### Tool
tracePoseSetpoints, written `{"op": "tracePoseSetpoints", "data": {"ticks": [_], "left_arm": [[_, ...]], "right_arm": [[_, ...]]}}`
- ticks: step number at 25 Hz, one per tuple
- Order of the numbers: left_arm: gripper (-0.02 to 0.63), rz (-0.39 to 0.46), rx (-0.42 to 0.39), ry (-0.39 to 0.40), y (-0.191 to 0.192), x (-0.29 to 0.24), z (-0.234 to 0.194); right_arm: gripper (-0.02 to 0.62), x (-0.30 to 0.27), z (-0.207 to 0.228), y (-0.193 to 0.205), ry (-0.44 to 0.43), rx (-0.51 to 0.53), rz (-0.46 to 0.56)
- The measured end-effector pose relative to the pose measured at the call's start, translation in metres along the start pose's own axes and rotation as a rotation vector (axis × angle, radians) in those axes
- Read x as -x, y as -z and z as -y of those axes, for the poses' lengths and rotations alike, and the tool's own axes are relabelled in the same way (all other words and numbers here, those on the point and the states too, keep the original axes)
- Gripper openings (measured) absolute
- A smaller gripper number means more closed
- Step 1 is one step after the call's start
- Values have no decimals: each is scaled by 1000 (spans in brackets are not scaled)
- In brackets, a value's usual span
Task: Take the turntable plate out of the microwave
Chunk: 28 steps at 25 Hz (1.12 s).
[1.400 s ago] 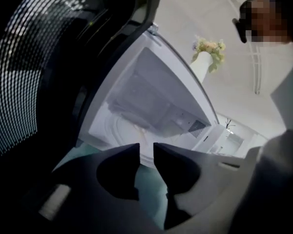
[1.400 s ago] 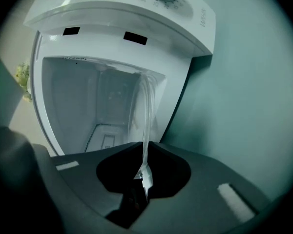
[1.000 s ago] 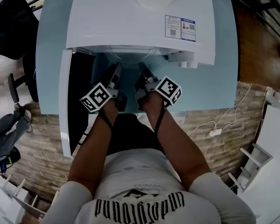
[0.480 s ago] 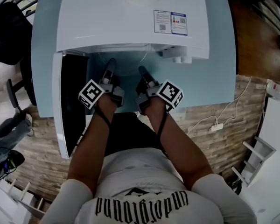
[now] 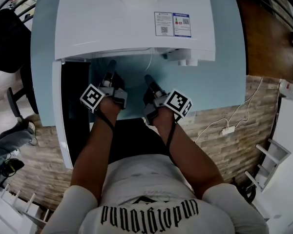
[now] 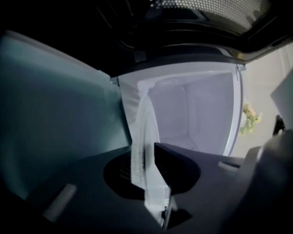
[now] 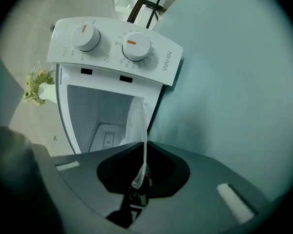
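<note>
Plate (image 7: 136,126) partway out of microwave (image 5: 136,23), frame centre. Right gripper (image 7: 142,165) clamps its rim; left gripper (image 6: 154,179) has just closed onto it. Full withdrawal remains.

microwave (image 5: 136,28): white | turntable plate (image 7: 135,123): clear | table (image 5: 224,77): pale blue | floor (image 5: 229,150): brown planks

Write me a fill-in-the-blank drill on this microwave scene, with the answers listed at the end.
1. The clear plate shows in front of the microwave, whose door stands ___.
2. Its control panel carries ___ round knobs.
3. It sits on a light ___ table.
Missing words: open; two; blue.
</note>
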<state>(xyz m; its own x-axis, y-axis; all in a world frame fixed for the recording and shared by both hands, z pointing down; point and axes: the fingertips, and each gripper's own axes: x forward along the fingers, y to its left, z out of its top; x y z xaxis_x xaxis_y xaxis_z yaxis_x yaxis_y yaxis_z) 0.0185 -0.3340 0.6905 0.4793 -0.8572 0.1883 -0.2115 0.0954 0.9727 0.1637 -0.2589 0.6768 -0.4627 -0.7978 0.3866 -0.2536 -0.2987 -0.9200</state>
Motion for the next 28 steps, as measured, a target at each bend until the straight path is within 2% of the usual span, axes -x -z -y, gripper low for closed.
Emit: {"op": "tracePoseSetpoints", "data": {"ticks": [8, 17, 28], "left_arm": [[78, 16, 37, 100, 1, 3, 12], [77, 33, 83, 114, 10, 24, 15], [77, 56, 93, 171, 31, 63, 38]], "right_arm": [[23, 3, -4, -3, -15, 14, 4], [23, 21, -8, 5, -33, 39, -1], [23, 64, -19, 19, -69, 78, -7]]}}
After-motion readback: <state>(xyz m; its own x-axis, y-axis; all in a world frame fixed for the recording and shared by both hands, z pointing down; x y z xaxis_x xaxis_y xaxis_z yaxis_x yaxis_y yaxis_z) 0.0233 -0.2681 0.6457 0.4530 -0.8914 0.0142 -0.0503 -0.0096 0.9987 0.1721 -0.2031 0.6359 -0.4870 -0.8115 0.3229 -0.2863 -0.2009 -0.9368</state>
